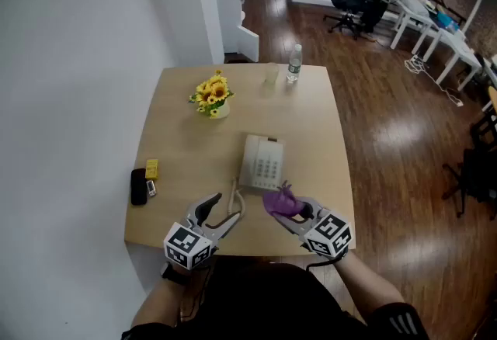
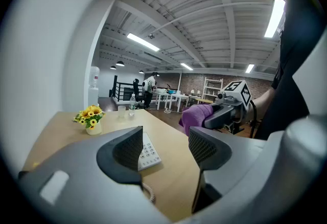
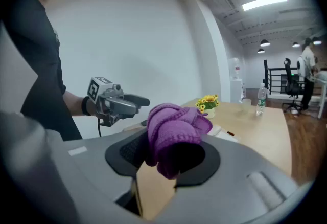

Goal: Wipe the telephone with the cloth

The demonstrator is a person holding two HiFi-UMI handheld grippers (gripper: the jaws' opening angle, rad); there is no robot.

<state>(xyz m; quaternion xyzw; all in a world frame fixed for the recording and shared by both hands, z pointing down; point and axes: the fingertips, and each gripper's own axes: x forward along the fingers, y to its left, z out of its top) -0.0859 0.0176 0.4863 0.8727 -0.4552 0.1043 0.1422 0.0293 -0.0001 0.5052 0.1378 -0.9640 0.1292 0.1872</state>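
On the pale wood table (image 1: pixel 311 137), telephone (image 1: pixel 262 162), flowers (image 1: pixel 212 92); dark plank floor (image 1: pixel 388 113) around

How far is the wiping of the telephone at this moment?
Done: the right gripper is shut on the purple cloth. In hand: the cloth is held close to the telephone. Left: the wiping itself, it seems; the left gripper is open and empty.

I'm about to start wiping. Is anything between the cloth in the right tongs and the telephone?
Nothing visible. The purple cloth in the right tongs hangs by the near right corner of the telephone; the coiled cord lies off to the left.
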